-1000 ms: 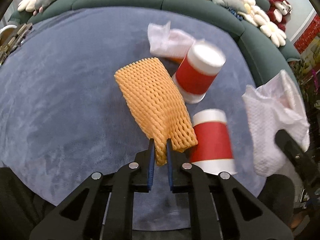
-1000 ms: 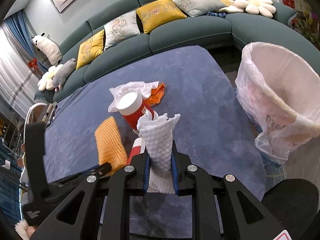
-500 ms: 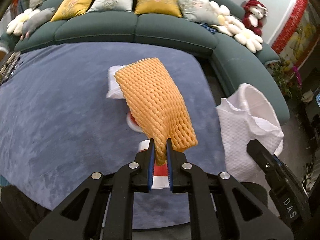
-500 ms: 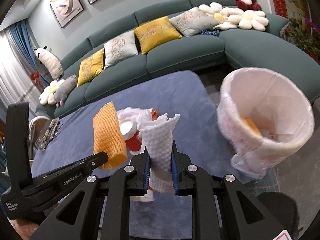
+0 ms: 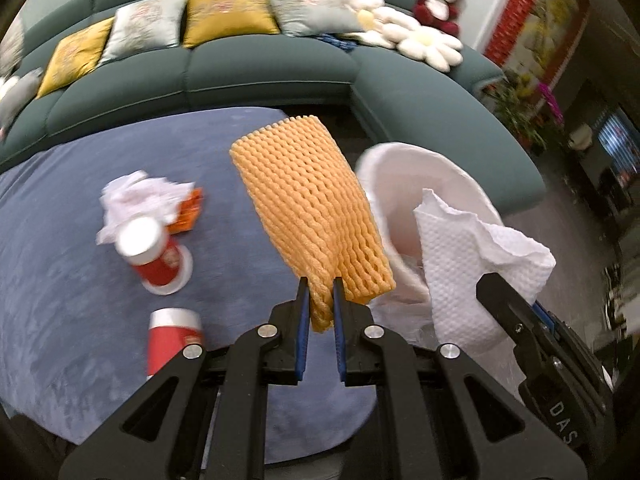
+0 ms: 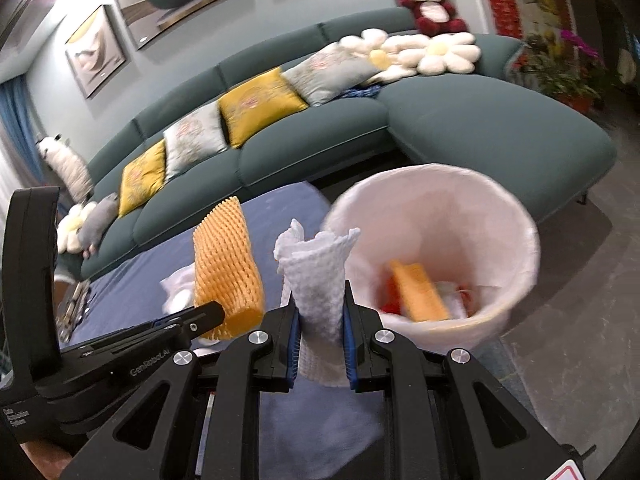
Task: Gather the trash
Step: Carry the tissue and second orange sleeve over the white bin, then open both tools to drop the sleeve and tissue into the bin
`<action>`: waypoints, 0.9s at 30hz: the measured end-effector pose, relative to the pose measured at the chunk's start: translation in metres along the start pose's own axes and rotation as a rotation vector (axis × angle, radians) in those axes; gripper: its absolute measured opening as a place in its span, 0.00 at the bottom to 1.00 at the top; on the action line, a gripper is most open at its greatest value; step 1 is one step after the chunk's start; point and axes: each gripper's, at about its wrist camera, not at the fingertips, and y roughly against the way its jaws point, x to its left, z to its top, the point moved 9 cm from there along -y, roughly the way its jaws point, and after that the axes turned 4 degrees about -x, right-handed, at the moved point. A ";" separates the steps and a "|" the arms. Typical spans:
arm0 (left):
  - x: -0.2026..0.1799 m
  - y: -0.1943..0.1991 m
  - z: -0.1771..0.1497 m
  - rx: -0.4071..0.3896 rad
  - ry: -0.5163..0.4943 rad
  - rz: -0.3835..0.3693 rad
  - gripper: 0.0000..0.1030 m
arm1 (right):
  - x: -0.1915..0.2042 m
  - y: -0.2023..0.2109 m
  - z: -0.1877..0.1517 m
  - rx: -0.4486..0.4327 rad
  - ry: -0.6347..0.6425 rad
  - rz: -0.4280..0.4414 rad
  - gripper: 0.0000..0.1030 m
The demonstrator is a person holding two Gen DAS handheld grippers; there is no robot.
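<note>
Blue-clothed table [image 5: 72,280] carries two red cups [image 5: 158,256], crumpled tissue [image 5: 136,196] and orange wrapper [image 5: 188,212], all left of the left gripper [image 5: 319,306].

The orange foam net [image 5: 312,216] hides part of the blurred bin [image 5: 416,168].

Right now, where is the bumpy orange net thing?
The orange foam net is pinched in the left tool, held up above the blue table, just left of the white-lined trash bin.

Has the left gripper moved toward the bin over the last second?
Yes. The left gripper, shut on the orange foam net, has swung from over the red cups toward the white-lined trash bin.
</note>
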 end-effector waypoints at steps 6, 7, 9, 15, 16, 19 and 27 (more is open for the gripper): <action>-0.052 -0.023 0.004 0.025 -0.065 -0.053 0.10 | -0.060 0.007 0.013 -0.026 -0.067 -0.077 0.16; -0.062 -0.028 0.006 0.029 -0.077 -0.060 0.10 | -0.067 0.007 0.014 -0.028 -0.075 -0.087 0.16; -0.077 -0.036 0.008 0.037 -0.096 -0.074 0.10 | -0.085 0.009 0.016 -0.035 -0.095 -0.112 0.16; -0.102 -0.060 0.016 0.060 -0.116 -0.107 0.11 | -0.113 0.006 0.022 -0.034 -0.122 -0.150 0.16; -0.105 -0.064 0.017 0.063 -0.117 -0.114 0.11 | -0.116 0.004 0.022 -0.032 -0.123 -0.153 0.16; -0.109 -0.073 0.021 0.072 -0.111 -0.125 0.13 | -0.119 -0.002 0.023 -0.027 -0.127 -0.157 0.16; -0.094 -0.075 0.027 0.050 -0.061 -0.094 0.52 | -0.113 -0.017 0.029 -0.021 -0.120 -0.146 0.16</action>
